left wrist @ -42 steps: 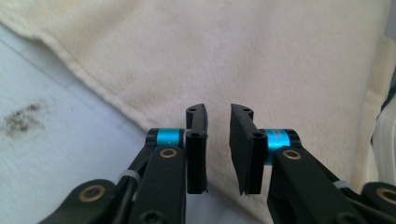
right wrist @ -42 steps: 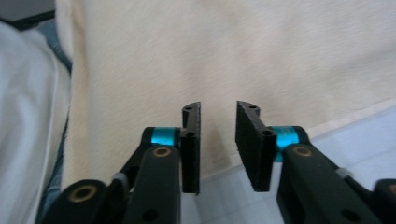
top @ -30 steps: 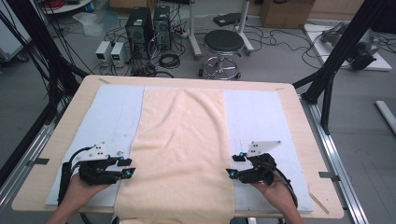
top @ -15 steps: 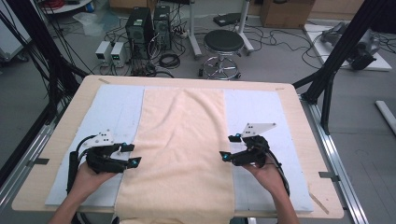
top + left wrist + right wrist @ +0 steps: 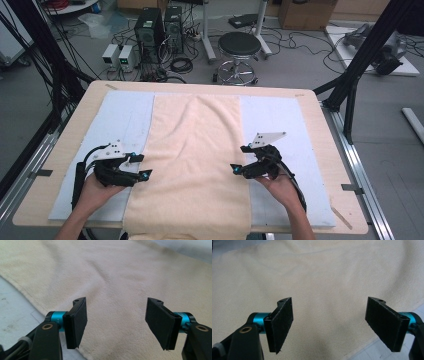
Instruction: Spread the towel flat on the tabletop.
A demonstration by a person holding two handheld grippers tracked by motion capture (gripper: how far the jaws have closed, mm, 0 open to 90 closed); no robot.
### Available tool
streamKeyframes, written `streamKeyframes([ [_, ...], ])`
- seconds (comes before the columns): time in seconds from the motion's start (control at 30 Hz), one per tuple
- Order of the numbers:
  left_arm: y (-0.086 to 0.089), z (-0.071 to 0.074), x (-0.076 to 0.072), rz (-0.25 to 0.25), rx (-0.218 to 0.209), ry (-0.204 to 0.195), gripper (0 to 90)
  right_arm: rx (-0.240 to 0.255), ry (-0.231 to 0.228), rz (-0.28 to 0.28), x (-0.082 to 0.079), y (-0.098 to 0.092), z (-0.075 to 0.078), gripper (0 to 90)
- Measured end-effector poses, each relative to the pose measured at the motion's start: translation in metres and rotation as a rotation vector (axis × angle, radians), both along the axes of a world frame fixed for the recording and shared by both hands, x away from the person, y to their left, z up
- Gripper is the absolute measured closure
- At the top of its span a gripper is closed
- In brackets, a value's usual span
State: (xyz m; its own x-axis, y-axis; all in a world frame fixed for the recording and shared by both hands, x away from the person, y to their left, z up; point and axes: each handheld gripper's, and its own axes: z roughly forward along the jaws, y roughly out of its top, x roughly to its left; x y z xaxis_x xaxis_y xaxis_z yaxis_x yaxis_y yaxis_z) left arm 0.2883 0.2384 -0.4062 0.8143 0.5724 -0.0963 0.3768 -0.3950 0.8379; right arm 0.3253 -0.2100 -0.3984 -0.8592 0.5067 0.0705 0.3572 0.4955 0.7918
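Now I hold both tools over the cream towel [image 5: 195,165], which lies flat down the middle of a pale blue mat [image 5: 125,120] on the wooden table [image 5: 320,125], its near end hanging over the table's front edge; my left gripper [image 5: 142,166] sits at the towel's left border and my right gripper [image 5: 237,160] at its right border, roughly level with each other. Both sets of jaws have just been opening and now stand wide apart, nothing between the pads but bare cloth below; the left gripper view shows the towel's edge [image 5: 30,300] running beside my left pad. I judge this the set-up for a fold: each side must next come down onto its border and pinch the cloth cleanly, both at the same height, or the fold will skew. Beyond the table's far edge stand a black round stool [image 5: 240,45], two computer towers [image 5: 157,30] and a tangle of cables [image 5: 182,65] on grey floor; black frame posts [image 5: 367,55] flank the bench.
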Motion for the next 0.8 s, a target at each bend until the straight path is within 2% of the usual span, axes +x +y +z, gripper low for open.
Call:
streamKeyframes([
  [0.1,0.000,0.000,0.000,-0.002,0.001,-0.003,34.3,0.017,0.000,-0.003,-0.001,-0.002,-0.003,21.8],
  [0.2,0.002,-0.001,0.000,0.002,0.012,-0.007,34.3,0.010,0.016,-0.006,-0.003,-0.002,-0.005,21.8],
  [0.43,0.009,-0.003,0.007,0.023,0.011,0.000,34.6,-0.010,0.009,-0.008,-0.003,-0.003,-0.006,21.8],
  [0.6,0.015,-0.004,0.011,0.051,0.006,0.001,34.9,0.005,0.008,-0.020,-0.003,-0.008,-0.003,21.8],
  [0.8,0.017,-0.004,0.011,0.049,0.013,-0.002,34.9,-0.001,0.005,-0.032,0.000,-0.009,-0.005,21.8],
])
